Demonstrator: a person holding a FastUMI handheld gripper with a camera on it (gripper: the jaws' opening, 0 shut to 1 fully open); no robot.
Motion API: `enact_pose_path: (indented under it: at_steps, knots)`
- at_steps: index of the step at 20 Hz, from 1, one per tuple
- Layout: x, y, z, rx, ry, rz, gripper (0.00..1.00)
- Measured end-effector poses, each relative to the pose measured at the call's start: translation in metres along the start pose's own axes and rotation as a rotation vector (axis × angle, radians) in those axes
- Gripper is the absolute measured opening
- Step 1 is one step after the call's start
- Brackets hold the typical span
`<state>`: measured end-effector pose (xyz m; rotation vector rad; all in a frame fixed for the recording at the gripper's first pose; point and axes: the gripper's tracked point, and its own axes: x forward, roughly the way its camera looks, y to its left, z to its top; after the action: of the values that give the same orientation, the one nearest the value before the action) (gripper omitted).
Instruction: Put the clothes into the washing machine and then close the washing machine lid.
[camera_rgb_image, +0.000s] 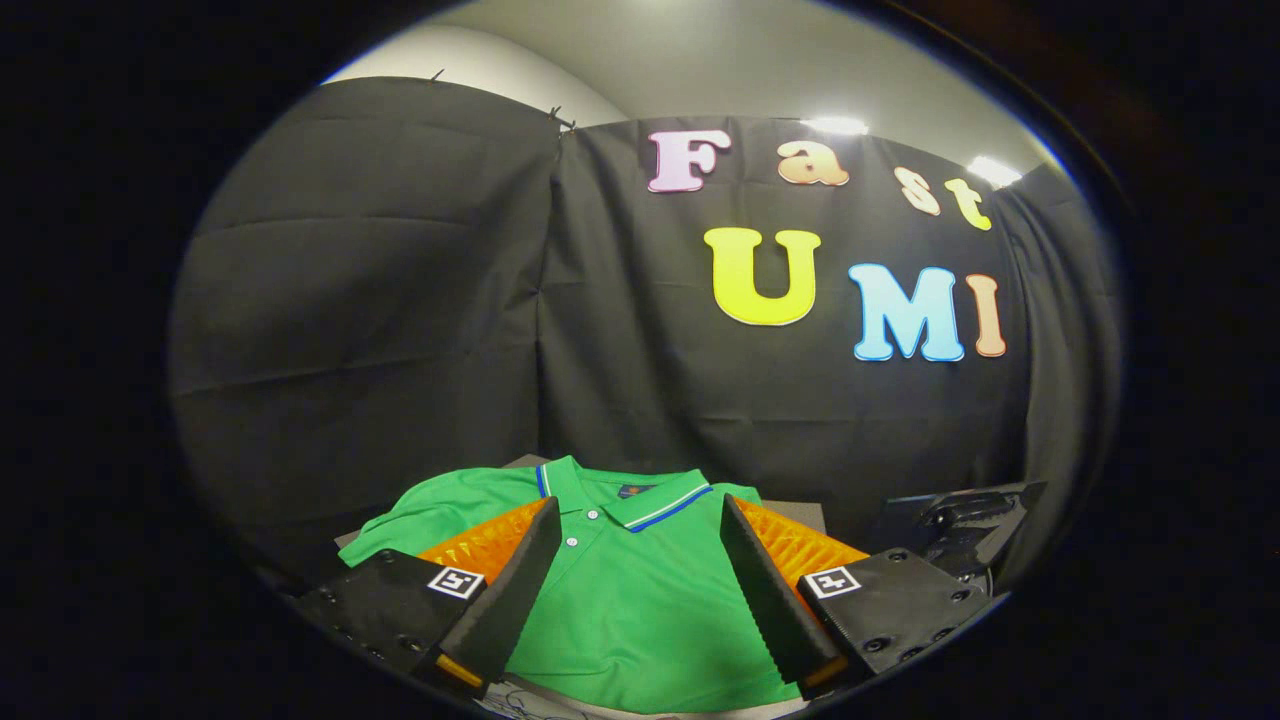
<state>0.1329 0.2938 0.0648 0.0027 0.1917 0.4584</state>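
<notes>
While the gripper (640, 530) hangs above the table with its fingers spread wide and nothing between the pads, the green polo shirt (640, 600) lies flat beneath and just ahead of them, collar toward twelve o'clock and hem running back under the fingers toward six. The collar (625, 495), trimmed with blue and white stripes, sits just beyond the fingertips, and the buttoned placket runs down between the two fingers. One sleeve spreads out toward nine o'clock past the left finger (510, 580); the other is largely hidden behind the right finger (775, 590).

The shirt looks laid out neatly on a grey surface (795, 512) (probably so it offers a broad, easy target), and the wide spread of the fingers suits a descent onto the cloth to pinch up a fold near the chest. Whether the fingers are touching the fabric or hovering over it I cannot tell.

At about three o'clock, beside the right finger, stands a dark object with a raised panel (960, 525); it may be the washing machine with its lid up, though too little is visible to be sure. By my reading the task is at its start: shirt not yet grasped, lid not yet closed.
</notes>
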Motion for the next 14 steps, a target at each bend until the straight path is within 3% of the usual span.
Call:
enact_pose_path:
  at_steps: [14]
  knots:
    - [0.045, 0.04, -0.043, 0.024, 0.25, 0.054, 1.0]
